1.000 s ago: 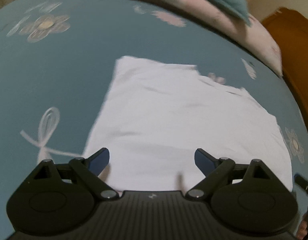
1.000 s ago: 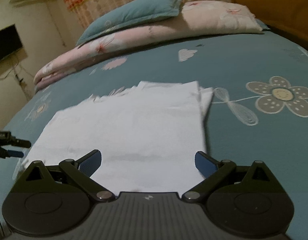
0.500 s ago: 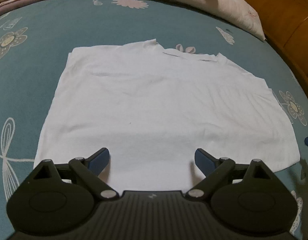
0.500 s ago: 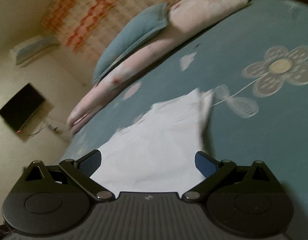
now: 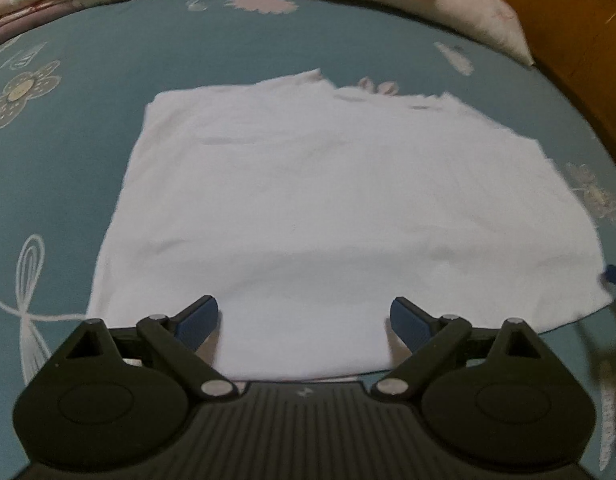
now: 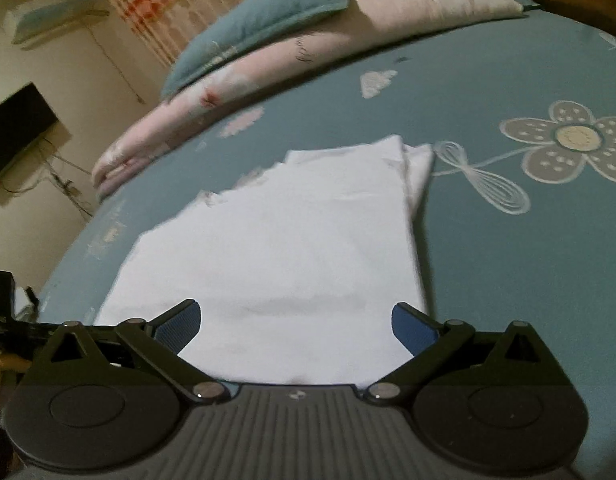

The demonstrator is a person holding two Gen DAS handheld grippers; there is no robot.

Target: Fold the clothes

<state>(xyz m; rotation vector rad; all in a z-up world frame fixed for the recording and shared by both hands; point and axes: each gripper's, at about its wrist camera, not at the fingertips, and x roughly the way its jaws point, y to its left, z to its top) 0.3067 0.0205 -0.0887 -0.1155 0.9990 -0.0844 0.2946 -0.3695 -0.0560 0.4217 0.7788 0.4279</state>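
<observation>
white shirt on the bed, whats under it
The white shirt lies flat on the blue flowered bedsheet. At its far right corner in the right wrist view a second folded white layer peeks out beneath. Anything else under it is covered.

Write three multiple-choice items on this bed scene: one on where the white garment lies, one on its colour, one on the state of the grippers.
1. Where does the white garment lie?
A. On the blue floral bedsheet
B. On the teal pillow
C. On the floor

2. What colour are the gripper finger pads?
A. Red
B. Blue
C. Yellow

3. How do the left gripper and right gripper stand?
A. Both shut on cloth
B. One shut, one open
C. Both open, holding nothing

Answers: 1 A, the sheet shows on every side of the garment; 2 B, the pads are blue in both wrist views; 3 C, each pair of jaws is spread wide with no cloth between.
</observation>
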